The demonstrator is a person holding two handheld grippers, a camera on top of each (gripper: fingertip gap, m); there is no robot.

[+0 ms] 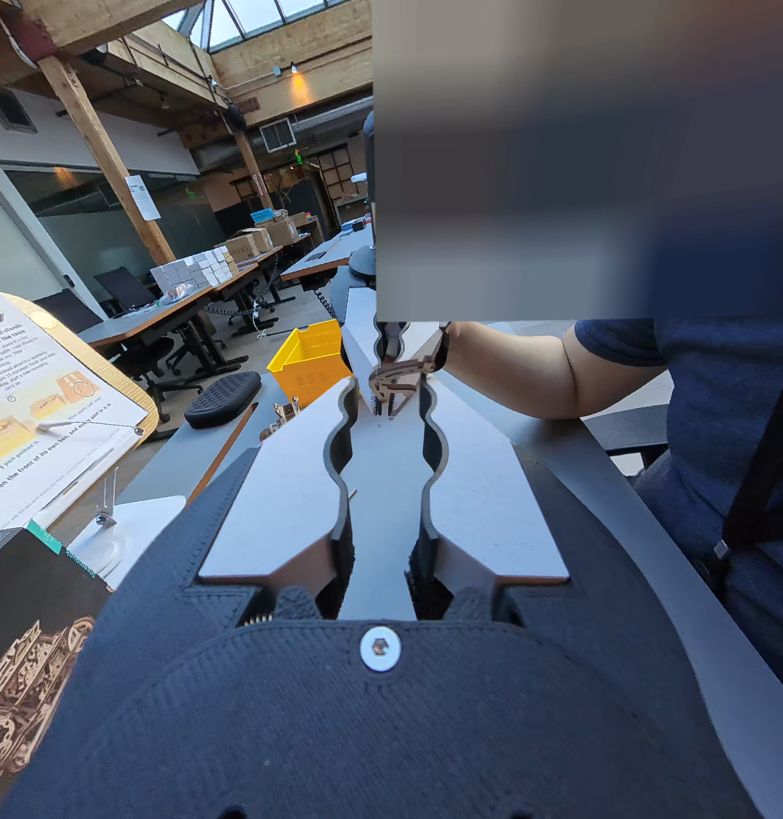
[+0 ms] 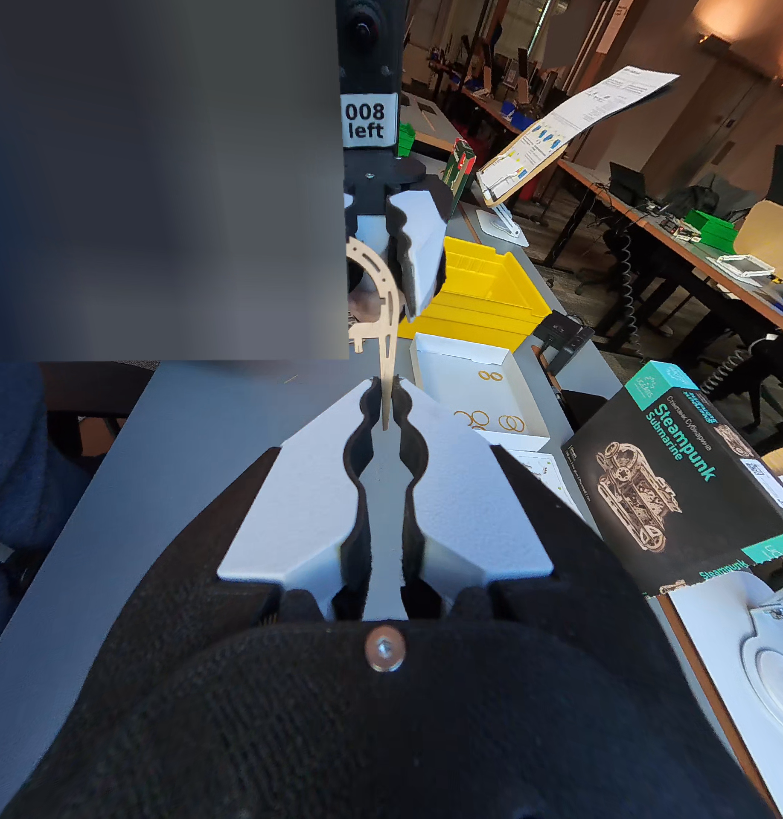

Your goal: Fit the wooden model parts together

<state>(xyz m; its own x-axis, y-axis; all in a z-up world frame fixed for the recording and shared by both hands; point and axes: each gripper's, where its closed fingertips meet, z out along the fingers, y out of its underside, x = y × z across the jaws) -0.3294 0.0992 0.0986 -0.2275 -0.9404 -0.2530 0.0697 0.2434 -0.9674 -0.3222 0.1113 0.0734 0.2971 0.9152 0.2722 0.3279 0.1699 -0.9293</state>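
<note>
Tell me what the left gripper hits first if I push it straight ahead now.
Most likely the curved wooden part, held just beyond the left gripper by the right gripper. The part looks very close, though depth is unclear.

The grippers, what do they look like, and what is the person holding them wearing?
Each gripper, left and right, has two pale grey, wedge-shaped fingers with wavy black-lined inner edges, set in a ribbed black printed body with one silver screw at its centre. The left gripper's black housing carries a white label. The person wears a dark blue short-sleeved shirt.
</note>
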